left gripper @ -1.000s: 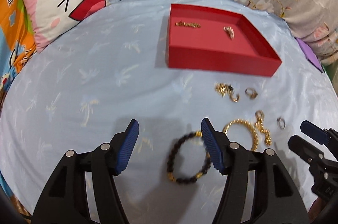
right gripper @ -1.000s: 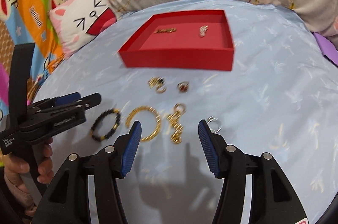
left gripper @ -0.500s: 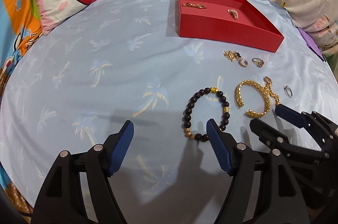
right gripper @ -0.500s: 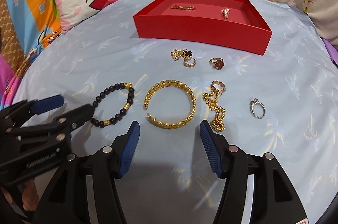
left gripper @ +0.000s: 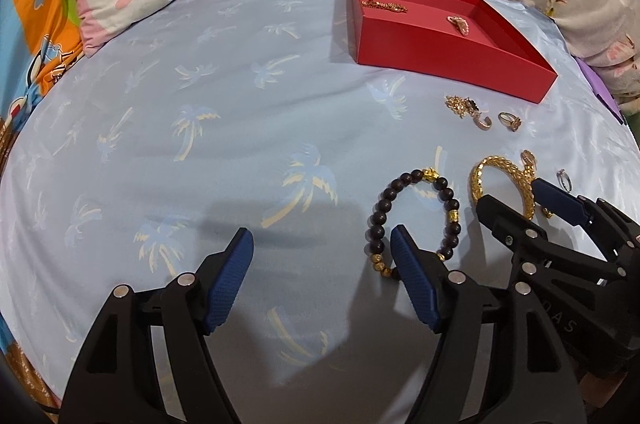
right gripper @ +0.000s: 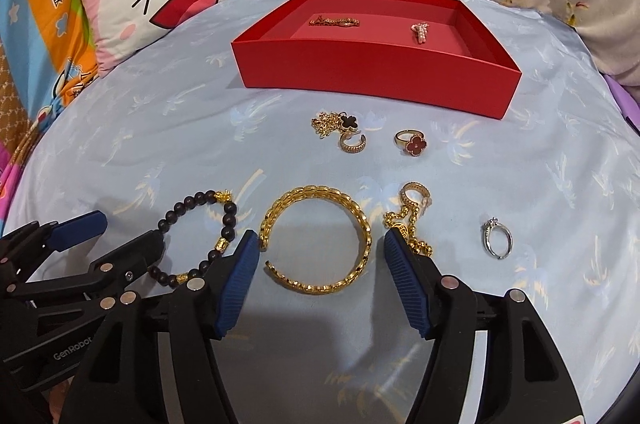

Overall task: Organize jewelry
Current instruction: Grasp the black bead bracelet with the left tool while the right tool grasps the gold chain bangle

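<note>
The right gripper (right gripper: 316, 248) had its jaws well apart, having just been opening further, and held nothing; the gold bangle (right gripper: 316, 238) lay on the sheet between the blue pads, its open gap toward the left pad, and whether either pad touched it could not be told. The left gripper (left gripper: 322, 248) also stood with its jaws spread wide and empty, having widened over the last second; only bare sheet showed between its fingers, while its right fingertip (left gripper: 400, 240) sat over the near side of the black bead bracelet (left gripper: 416, 220), which lay flat just left of the bangle. In the right wrist view the left gripper's fingers (right gripper: 136, 246) reached in from the lower left to that bracelet's edge. Just right of the bangle lay a gold chain (right gripper: 408, 220) with a small hoop at its far end, partly behind the right pad, and farther right, apart from it, a silver ring (right gripper: 497, 238). Beyond these, nearer the box, sat a gold necklace with a black clover (right gripper: 334, 122), a gold hoop earring (right gripper: 352, 143) touching it, and a ring with a red clover (right gripper: 412, 143). The red box (right gripper: 376, 76) stood open at the far side of the light blue bed sheet (right gripper: 160, 128), with two small gold pieces inside, well apart. A cartoon pillow (right gripper: 148, 4) rested at the far left, floral fabric behind.
</note>
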### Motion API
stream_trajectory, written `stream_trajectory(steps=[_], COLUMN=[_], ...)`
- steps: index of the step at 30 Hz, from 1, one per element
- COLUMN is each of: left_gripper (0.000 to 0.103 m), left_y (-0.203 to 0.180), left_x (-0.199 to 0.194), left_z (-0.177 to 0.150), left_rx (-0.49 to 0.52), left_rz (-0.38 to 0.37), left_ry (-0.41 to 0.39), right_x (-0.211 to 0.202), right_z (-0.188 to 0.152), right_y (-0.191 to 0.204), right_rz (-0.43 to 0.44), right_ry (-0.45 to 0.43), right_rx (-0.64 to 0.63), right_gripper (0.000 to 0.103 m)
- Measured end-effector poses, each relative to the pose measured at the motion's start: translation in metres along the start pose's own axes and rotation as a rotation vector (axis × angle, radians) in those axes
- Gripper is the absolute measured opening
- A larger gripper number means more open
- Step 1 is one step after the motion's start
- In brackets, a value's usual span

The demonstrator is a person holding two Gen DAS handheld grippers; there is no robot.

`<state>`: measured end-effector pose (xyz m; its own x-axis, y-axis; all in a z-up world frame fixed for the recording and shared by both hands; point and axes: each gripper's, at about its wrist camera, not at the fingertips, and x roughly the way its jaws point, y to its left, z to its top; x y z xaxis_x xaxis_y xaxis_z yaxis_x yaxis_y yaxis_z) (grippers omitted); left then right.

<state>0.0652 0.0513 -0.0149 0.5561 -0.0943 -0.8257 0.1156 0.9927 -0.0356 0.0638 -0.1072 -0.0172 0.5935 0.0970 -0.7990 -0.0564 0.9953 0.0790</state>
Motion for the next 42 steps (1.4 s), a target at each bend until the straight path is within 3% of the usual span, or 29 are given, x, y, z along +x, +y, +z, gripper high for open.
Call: stream_trajectory(steps=[2, 9, 15, 20, 23, 33, 42], left_gripper=[0.069, 0.064, 0.044, 0.017, 0.007, 0.007, 0.007], left_y=[-0.002, -0.012, -0.020, -0.025, -0.027, -0.036, -0.044], left_x=[0.002, 0.006, 0.004, 0.002, 0.001, -0.017, -0.061], left_z=[0.001, 0.005, 0.005, 0.004, 0.004, 0.001, 0.020], left_rx=[0.009, 0.037, 0.061, 0.068, 0.067, 0.065, 0.066], left_rz=[0.007, 0.022, 0.011, -0.002, -0.015, -0.042, -0.063], left_ry=[-0.005, -0.021, -0.030, -0.030, -0.024, -0.032, -0.108], right_x=[0.000, -0.006, -0.021, -0.037, -0.046, -0.074, -0.105], right_z=[0.000, -0.002, -0.006, -0.010, -0.011, -0.017, -0.013], right_y=[0.000, -0.008, -0.017, -0.022, -0.025, -0.031, -0.045], right_rz=[-0.002, 0.019, 0.040, 0.047, 0.055, 0.065, 0.072], right_ry=[-0.003, -0.003, -0.013, -0.029, -0.035, -0.054, -0.105], right_rx=[-0.003, 0.012, 0.029, 0.032, 0.037, 0.022, 0.037], right_gripper=[0.056, 0.055, 0.055, 0.055, 0.055, 0.055, 0.055])
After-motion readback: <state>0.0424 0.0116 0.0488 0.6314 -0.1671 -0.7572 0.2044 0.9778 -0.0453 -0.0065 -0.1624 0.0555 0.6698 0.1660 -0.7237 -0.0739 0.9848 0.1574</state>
